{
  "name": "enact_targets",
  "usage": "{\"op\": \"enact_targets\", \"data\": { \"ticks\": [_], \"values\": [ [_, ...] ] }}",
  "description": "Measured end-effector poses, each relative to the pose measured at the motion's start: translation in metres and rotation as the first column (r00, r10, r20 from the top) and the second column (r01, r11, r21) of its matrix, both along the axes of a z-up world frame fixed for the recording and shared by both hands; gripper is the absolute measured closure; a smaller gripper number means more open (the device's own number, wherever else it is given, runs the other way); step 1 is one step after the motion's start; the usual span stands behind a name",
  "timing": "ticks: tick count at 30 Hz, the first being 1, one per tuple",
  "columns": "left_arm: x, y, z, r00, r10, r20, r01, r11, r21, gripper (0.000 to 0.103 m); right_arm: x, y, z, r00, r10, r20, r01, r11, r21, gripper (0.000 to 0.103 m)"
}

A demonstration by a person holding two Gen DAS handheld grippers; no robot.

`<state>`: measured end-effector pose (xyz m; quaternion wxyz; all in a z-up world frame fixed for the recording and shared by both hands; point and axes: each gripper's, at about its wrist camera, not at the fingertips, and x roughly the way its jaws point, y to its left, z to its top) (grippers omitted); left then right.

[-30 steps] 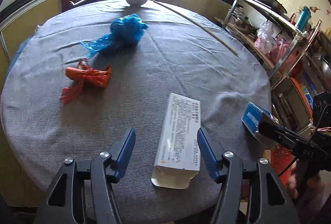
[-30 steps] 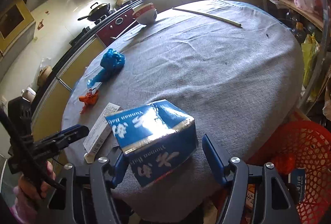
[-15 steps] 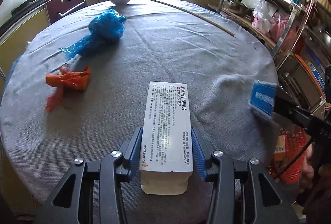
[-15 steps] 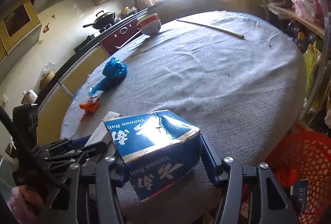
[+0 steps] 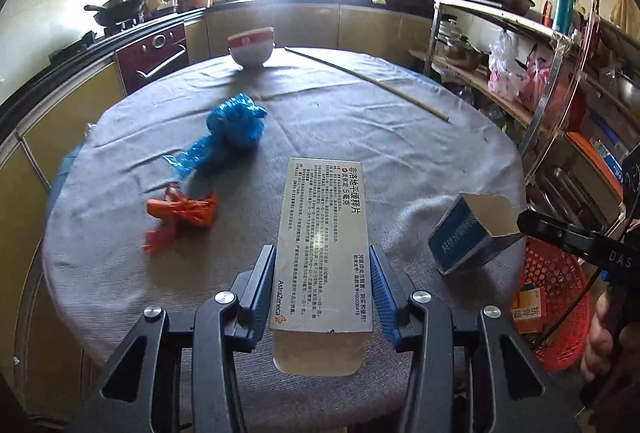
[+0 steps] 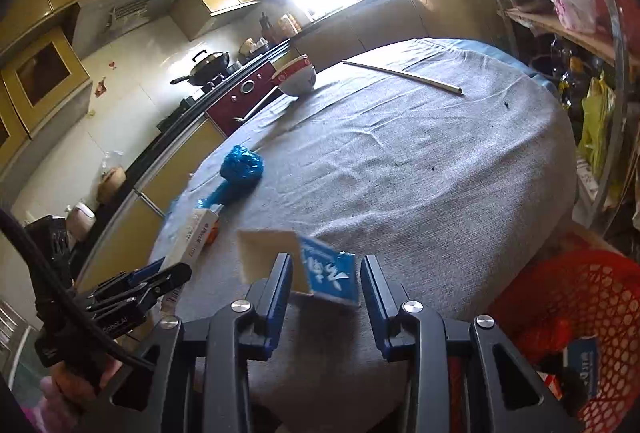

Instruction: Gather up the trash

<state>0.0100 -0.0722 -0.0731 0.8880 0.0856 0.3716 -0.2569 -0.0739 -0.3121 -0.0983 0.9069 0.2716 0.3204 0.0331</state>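
Both Tongs Loaded With Cartons Above the Desk

The left tongs (image 5: 322, 287) were clenched on the white medicine carton (image 5: 324, 245), with both blue pads pressed flat against its long sides. The carton pointed away from the camera and was raised above the grey cloth of the round desk (image 5: 360, 121).

The right tongs (image 6: 324, 287) had just been closing. The torn blue carton (image 6: 320, 273) sat between the pads; the left pad touched it, while contact at the right pad could not be confirmed. In the left wrist view, that carton (image 5: 468, 233) hung clear of the cloth near the desk edge, open end up.

A crumpled blue bag (image 5: 232, 129) and an orange wrapper (image 5: 182, 211) lay on the cloth. The red basket (image 6: 580, 313) stood beside the desk, below its edge.
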Motion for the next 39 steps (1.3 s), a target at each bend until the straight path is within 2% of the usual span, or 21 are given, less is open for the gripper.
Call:
{"op": "enact_targets", "data": {
  "ticks": [1,2,3,4,5,8,15,19,21,22,27,32,39],
  "values": [
    [-0.001,0.001,0.001,1.0,0.003,0.003,-0.003,1.0,-0.003,0.056,-0.002,-0.001,0.001,1.0,0.003,0.005,-0.003,1.0,0.02,0.064],
    [-0.002,0.003,0.003,1.0,0.007,0.007,-0.007,1.0,-0.005,0.056,-0.005,-0.003,0.002,1.0,0.007,0.008,-0.007,0.999,0.043,0.057],
    [-0.001,0.005,0.004,1.0,0.01,0.007,-0.01,1.0,-0.009,0.056,-0.006,-0.003,0.003,1.0,0.003,0.006,-0.004,0.998,0.057,0.047],
    [-0.002,0.006,0.005,1.0,0.011,0.006,-0.011,1.0,-0.012,0.056,-0.007,-0.003,0.003,1.0,-0.001,0.001,0.001,0.998,0.068,0.029],
    [-0.003,0.008,0.005,1.0,0.013,0.007,-0.013,1.0,-0.015,0.056,-0.009,-0.003,0.004,1.0,-0.001,0.009,0.001,0.997,0.075,0.027],
    [-0.003,0.011,0.004,1.0,0.017,-0.001,-0.017,1.0,-0.019,0.056,-0.012,0.001,0.006,0.999,0.017,0.042,-0.019,0.997,0.07,0.027],
    [-0.005,0.007,-0.002,1.0,-0.001,-0.017,0.0,1.0,-0.024,0.056,0.017,0.029,-0.001,0.999,0.048,-0.005,-0.048,0.997,-0.068,0.027],
    [-0.005,0.006,-0.003,1.0,-0.002,-0.022,0.002,1.0,-0.022,0.056,0.034,0.042,-0.006,1.0,-0.004,-0.001,0.003,0.985,-0.174,0.027],
    [-0.006,0.006,-0.002,1.0,0.004,-0.016,-0.004,1.0,-0.018,0.056,0.042,0.045,-0.009,0.999,-0.028,-0.014,0.024,0.975,-0.222,0.033],
    [-0.006,0.006,-0.002,1.0,0.007,-0.014,-0.008,1.0,-0.015,0.056,0.044,0.045,-0.011,0.999,-0.028,-0.019,0.023,0.974,-0.224,0.046],
    [-0.007,0.007,0.001,1.0,0.027,-0.008,-0.027,0.999,-0.017,0.056,0.034,0.038,-0.01,0.999,-0.045,-0.006,0.042,0.978,-0.206,0.046],
    [-0.016,0.003,0.009,0.999,0.032,0.022,-0.032,0.999,-0.007,0.056,0.006,0.021,0.003,0.998,-0.064,0.028,0.068,0.988,-0.138,0.046],
    [-0.039,-0.008,0.03,0.993,0.034,0.116,-0.039,0.998,0.041,0.056,-0.027,0.009,0.022,0.995,-0.072,0.07,0.078,0.993,-0.092,0.046]
  ]
}}
